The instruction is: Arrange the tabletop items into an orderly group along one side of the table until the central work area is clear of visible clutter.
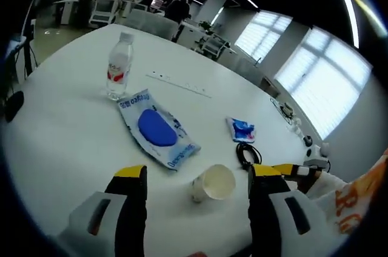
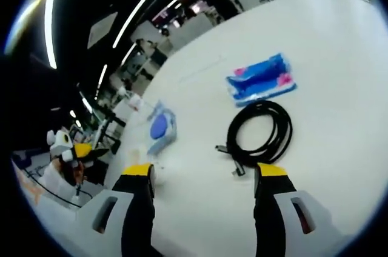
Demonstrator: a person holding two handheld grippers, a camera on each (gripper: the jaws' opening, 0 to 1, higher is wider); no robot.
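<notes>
- Tabletop items are seen scattered over the middle of the white worktop [image 1: 66, 142], not yet gathered along one side; the tidying is judged to be at an early stage.
- A paper cup [image 1: 213, 183] is lying on its side, mouth toward the camera, just ahead of the left gripper [image 1: 197, 178]. The fingers are spread apart and nothing is held between them, a stance that suits a grasp on the cup.
- A flat blue-and-white packet [image 1: 159, 128] is laid just beyond the cup, and a clear water bottle [image 1: 119, 66] is standing upright just behind the packet's far end.
- A small blue pouch [image 1: 241, 130] and a coiled black cable [image 1: 247, 155] are placed to the right of the packet, close to one another.
- In the right gripper view, the cable [image 2: 259, 131] is found just ahead of the right gripper [image 2: 206, 172], whose fingers are likewise parted and empty; the pouch [image 2: 262, 80] is lying just past the coil.
- The cable's loose plug end is pointed toward the gripper, so the coil may come undone if it is lifted by one strand.
- The tipped cup may roll when touched.
</notes>
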